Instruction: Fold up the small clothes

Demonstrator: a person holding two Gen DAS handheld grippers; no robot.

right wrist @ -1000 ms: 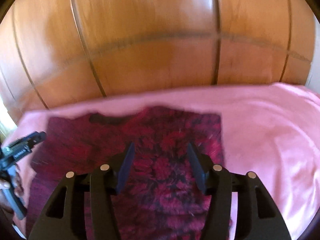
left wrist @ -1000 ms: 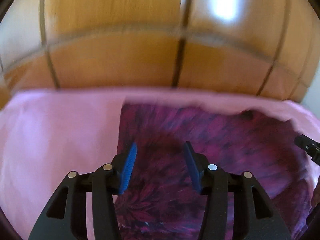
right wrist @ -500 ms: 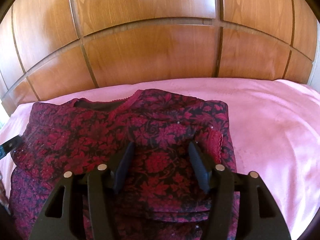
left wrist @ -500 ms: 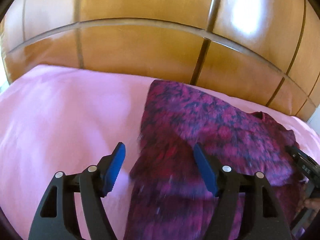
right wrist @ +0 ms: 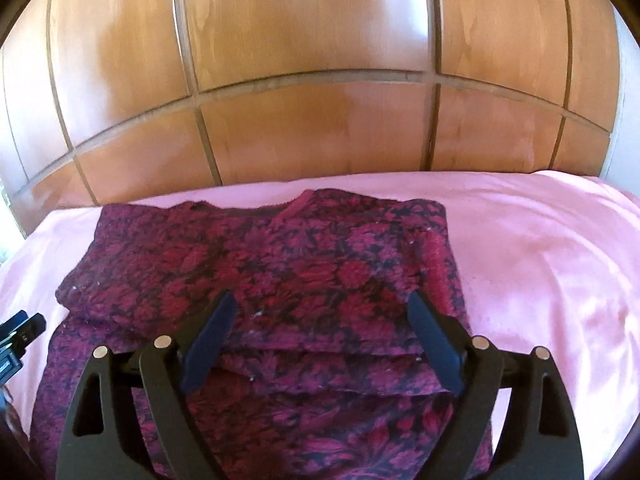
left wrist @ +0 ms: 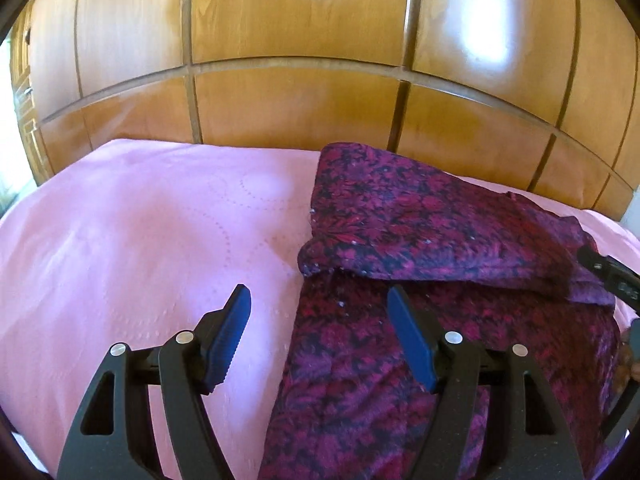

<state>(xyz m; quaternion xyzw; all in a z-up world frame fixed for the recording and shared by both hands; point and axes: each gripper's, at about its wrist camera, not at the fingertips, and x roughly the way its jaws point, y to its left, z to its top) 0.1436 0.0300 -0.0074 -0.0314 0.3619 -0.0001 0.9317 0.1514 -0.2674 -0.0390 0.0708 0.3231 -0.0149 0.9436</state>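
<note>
A dark red and black floral top [right wrist: 304, 272] lies on the pink sheet [right wrist: 540, 264], its upper part folded down over the lower part, neckline toward the headboard. In the left wrist view the top [left wrist: 432, 240] lies at centre right. My left gripper [left wrist: 320, 340] is open and empty, above the top's left edge. My right gripper [right wrist: 320, 340] is open and empty, above the folded edge. The right gripper's tip [left wrist: 612, 276] shows at the left view's right edge; the left gripper's tip [right wrist: 20, 332] shows at the right view's left edge.
A wooden panelled headboard [left wrist: 300, 92] rises just behind the bed, also in the right wrist view [right wrist: 320, 120]. Bare pink sheet [left wrist: 140, 232] spreads left of the top.
Both grippers have opened wider and pulled back and up from the top. The folded upper part now lies flat on the lower part.
</note>
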